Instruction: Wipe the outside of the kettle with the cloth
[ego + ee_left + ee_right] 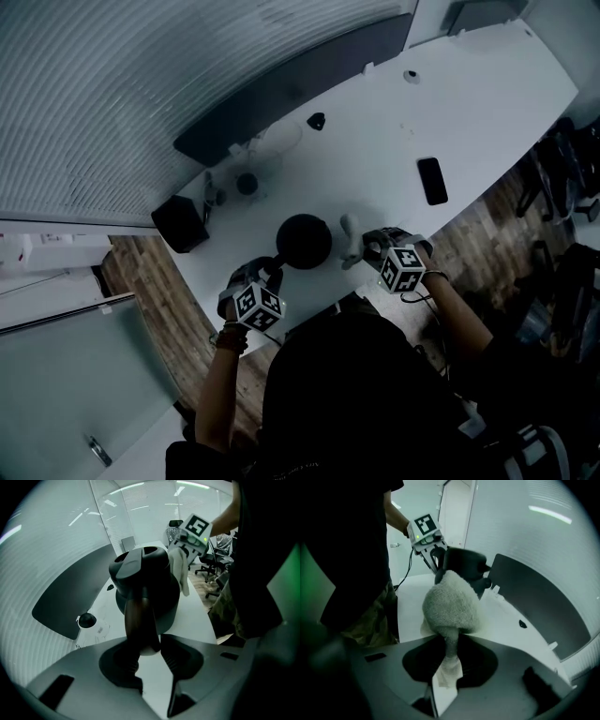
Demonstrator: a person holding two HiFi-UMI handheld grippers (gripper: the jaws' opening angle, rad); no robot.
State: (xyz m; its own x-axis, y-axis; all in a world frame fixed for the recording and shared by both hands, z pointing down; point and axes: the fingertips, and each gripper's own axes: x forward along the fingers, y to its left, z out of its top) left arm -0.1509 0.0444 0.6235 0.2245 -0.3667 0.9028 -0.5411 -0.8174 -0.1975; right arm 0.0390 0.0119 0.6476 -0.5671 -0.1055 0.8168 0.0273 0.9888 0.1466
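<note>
The head view looks steeply down from overhead onto the table (497,103). The left gripper view sits close behind the left tongs (151,660), the right gripper view behind the right tongs (449,656). They face each other across the kettle (147,581), which all three share.

Long white table (487,103) sweeps across the upper right of the head view, with a dark curved panel (291,80) along its far edge. Upper left, pale ribbed blinds (103,84) fill the frame. Wood-plank floor (141,281) shows at left and again at right, where dark office chairs (562,169) crowd in. Glass partition (56,375) lower left. The light is dim and bluish, with ceiling strips (140,485) glowing at the top of the left gripper view.
</note>
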